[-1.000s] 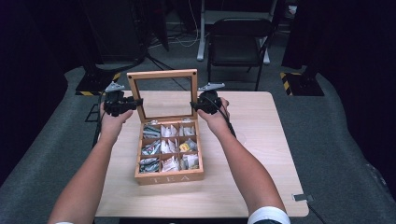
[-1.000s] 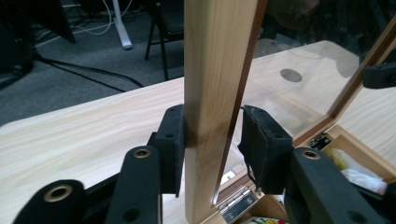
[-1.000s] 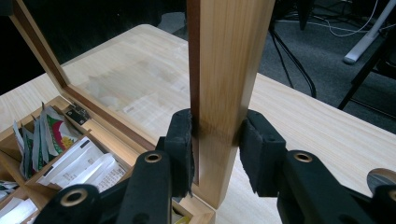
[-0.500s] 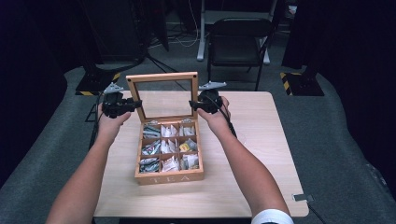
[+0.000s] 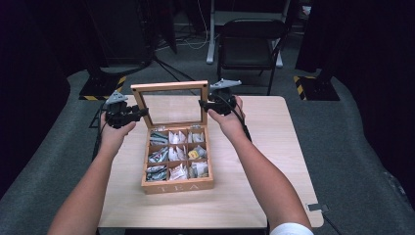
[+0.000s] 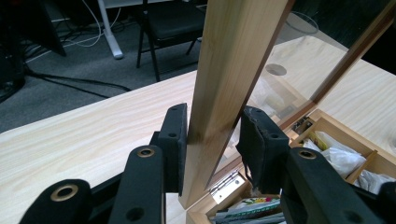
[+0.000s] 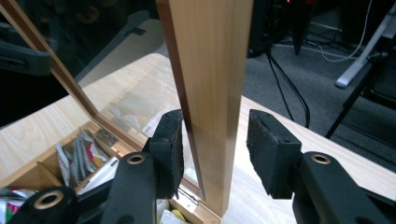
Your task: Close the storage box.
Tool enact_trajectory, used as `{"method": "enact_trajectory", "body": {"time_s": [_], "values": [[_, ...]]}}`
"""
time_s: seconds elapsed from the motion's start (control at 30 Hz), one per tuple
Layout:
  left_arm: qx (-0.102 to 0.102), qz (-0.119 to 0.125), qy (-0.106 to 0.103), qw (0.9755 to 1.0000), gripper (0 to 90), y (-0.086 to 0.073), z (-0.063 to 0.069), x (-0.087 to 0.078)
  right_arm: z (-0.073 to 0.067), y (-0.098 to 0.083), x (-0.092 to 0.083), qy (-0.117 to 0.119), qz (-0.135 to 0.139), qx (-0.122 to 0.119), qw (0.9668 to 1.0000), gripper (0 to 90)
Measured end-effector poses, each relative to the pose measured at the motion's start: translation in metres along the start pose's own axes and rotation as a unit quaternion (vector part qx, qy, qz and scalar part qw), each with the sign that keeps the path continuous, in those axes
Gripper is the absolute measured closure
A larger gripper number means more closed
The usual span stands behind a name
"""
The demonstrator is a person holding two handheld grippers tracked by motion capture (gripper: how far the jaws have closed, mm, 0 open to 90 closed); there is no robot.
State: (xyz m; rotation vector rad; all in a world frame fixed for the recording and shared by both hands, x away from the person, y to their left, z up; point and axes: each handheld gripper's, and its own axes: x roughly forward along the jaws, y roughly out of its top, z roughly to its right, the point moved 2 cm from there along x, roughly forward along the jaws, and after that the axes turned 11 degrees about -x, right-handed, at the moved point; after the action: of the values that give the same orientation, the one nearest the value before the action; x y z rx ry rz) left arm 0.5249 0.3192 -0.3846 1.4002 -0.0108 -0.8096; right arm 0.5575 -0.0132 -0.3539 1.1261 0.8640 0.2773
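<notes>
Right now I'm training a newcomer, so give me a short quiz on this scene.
1. True or false: the lid of the tea box lies shut.
2. How many compartments has the box: A six, B nine, C twelve?
3. Which gripper clamps the lid's frame?
Key: 1 false, it stands upright. 2 B. 3 The left gripper; the right gripper has just been opening its jaws, the frame between them unpressed.

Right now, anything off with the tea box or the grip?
One thing: the right tongs straddle the lid frame with a clear gap at one pad, so only the left tongs clamp it. Tea box sits square, nothing spilled.
</notes>
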Motion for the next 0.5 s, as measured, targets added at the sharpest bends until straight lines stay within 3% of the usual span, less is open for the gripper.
{"method": "enact_trajectory", "body": {"time_s": [0.13,0.17,0.27,0.5], "values": [[-0.001,0.004,-0.004,1.0000,62.7,-0.002,0.000,-0.001,-0.004,0.007,-0.007,0.003,0.010,-0.006,0.9999,59.0],[-0.003,0.001,-0.008,1.0000,62.1,-0.002,0.000,-0.003,-0.005,0.009,-0.010,0.004,0.012,-0.017,0.9998,59.7],[-0.018,-0.004,-0.014,0.9997,59.9,-0.002,0.001,-0.004,-0.006,0.009,-0.013,0.009,0.005,-0.016,0.9998,60.7],[-0.018,-0.004,-0.011,0.9998,58.3,0.000,0.006,-0.014,-0.007,0.006,-0.019,0.012,0.005,-0.018,0.9997,62.4]]}}
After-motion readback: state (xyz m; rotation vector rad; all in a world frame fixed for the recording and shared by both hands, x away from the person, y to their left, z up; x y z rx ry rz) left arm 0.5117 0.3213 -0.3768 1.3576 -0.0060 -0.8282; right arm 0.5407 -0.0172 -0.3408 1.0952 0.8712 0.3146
